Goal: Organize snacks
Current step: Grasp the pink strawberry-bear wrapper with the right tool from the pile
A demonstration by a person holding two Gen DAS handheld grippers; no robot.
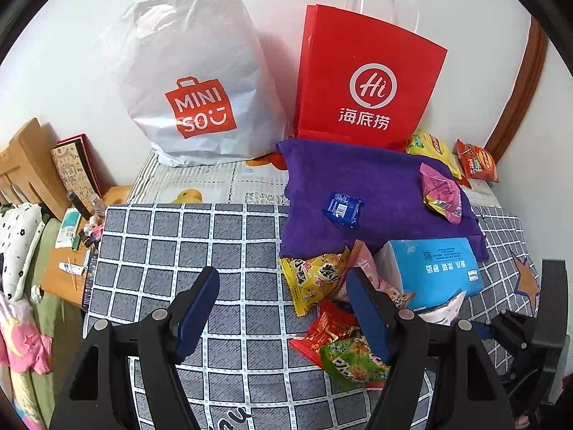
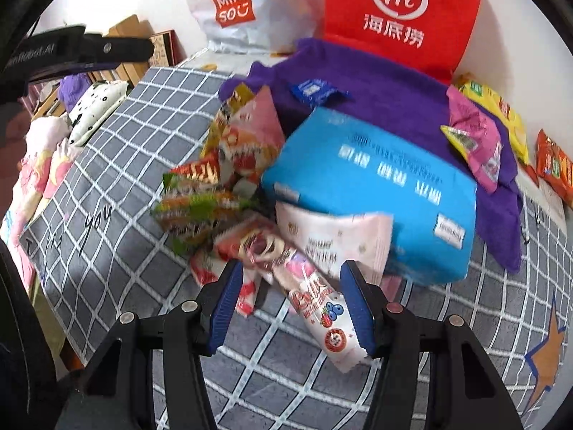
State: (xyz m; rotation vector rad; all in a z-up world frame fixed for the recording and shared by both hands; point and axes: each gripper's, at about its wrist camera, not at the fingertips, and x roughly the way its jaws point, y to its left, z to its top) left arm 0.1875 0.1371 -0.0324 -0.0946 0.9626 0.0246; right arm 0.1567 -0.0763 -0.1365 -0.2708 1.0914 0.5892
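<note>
I see a bed with a grey checked cover (image 1: 186, 243), and I take the purple towel (image 1: 358, 186) on it as my landmark. Behind the towel, against the wall, stand a white plastic bag (image 1: 193, 82) and a red paper bag (image 1: 365, 79). At the near edge of the towel lies a blue tissue pack (image 2: 369, 182), partly on it. On the towel lie a small blue packet (image 1: 343, 209) and a pink snack packet (image 1: 442, 193). In front of the towel is a heap of snacks: a yellow packet (image 1: 315, 279), a red packet (image 1: 329, 326) and a green packet (image 1: 354, 362).

My left hand-held gripper (image 1: 283, 308) is spread over the cover beside this heap, with nothing between its pads. My right hand-held gripper (image 2: 292, 304) is also spread. A long pink-and-white snack bar (image 2: 315, 304) lies between its pads; its far end touches the right pad, but I cannot tell if it is pinched.
</note>
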